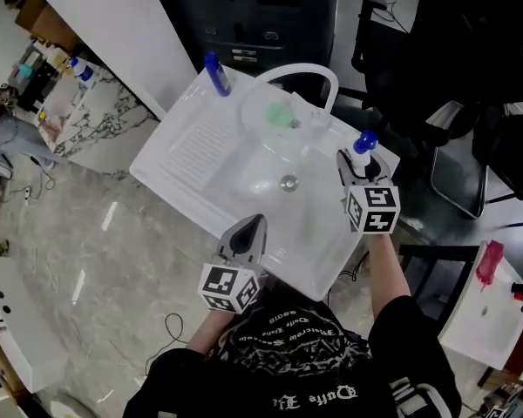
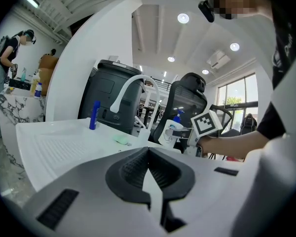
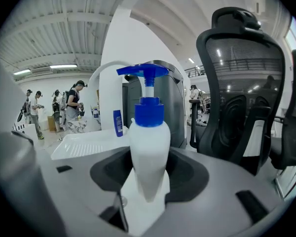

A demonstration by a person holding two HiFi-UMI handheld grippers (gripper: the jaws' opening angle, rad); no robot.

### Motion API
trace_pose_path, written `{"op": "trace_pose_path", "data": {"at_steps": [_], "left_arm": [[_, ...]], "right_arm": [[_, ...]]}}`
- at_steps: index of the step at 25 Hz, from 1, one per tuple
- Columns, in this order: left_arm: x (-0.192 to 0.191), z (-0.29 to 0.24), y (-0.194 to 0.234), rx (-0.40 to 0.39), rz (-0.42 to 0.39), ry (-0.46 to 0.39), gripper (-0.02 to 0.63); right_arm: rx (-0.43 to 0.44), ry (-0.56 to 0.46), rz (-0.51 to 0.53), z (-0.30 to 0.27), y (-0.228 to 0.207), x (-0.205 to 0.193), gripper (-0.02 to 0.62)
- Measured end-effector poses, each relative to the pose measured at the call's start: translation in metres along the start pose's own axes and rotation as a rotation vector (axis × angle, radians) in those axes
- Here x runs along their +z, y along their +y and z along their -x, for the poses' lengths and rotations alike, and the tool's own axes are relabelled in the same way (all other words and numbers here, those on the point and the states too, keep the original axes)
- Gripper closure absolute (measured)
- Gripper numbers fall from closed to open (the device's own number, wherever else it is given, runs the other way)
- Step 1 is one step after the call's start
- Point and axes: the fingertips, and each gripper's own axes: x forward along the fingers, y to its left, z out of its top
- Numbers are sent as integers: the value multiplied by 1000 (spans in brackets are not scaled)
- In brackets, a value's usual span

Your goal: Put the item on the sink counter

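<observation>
At the sink counter's [image 1: 185,151] right edge, right gripper [image 1: 356,164] is clamping the white pump bottle [image 3: 149,147] upright, near the faucet [image 1: 307,71]. Left gripper [image 1: 254,225] is hovering over the near edge, jaws together, holding nothing.

White gothic lettering crosses the black shirt [image 1: 288,348] in two lines, too warped to read surely. Labels on the pump bottle [image 2: 167,135] and the blue bottle [image 3: 117,123] are too small to read.
</observation>
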Motion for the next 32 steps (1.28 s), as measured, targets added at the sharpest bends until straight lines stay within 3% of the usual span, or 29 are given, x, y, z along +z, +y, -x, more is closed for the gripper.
{"op": "trace_pose_path", "data": {"at_steps": [9,15,23,32], "left_arm": [[5,20,38,175,24,-23,600],[3,22,48,243,25,-12,600],[1,28,60,291,29,-1,600],[2,28,64,296,26,2,600]], "right_arm": [[3,74,-22,-57,-16,-29,396],[-10,135,-57,-81,-26,-51,396],[-55,128,-74,-97,-39,-58,396],[-45,117,35,-97,-42,-58,393]]}}
